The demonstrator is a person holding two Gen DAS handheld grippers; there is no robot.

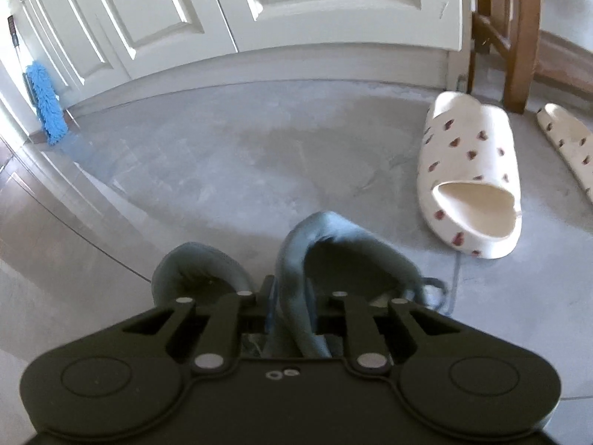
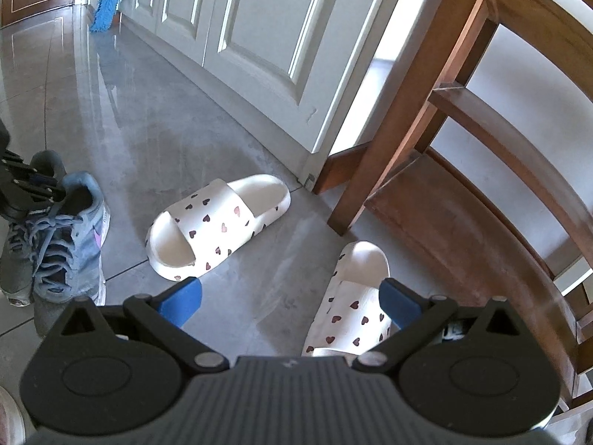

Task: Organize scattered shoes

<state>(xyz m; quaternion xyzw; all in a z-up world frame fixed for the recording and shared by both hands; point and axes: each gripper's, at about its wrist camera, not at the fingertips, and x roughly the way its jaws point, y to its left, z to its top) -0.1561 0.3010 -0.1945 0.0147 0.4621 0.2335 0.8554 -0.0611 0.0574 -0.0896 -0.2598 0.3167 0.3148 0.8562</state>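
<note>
My left gripper (image 1: 287, 296) is shut on the heel collars of two grey-blue sneakers (image 1: 333, 256), pinched together between its fingers; the pair also shows in the right wrist view (image 2: 63, 237) with the left gripper (image 2: 35, 189) on it, standing on the floor or just above it. A white slide with dark hearts (image 1: 470, 178) lies to their right, also seen from the right wrist (image 2: 218, 222). Its mate (image 1: 567, 141) lies by a chair leg. My right gripper (image 2: 292, 296) is open, and its right blue pad (image 2: 398, 302) sits over that mate (image 2: 355, 304).
White panelled doors (image 1: 259, 11) run along the back. A wooden chair (image 2: 463, 129) stands at the right, its leg (image 1: 519, 55) close to the slides. A blue fluffy mop head (image 1: 46, 104) leans at the far left. Grey tiled floor (image 1: 222, 155) lies between.
</note>
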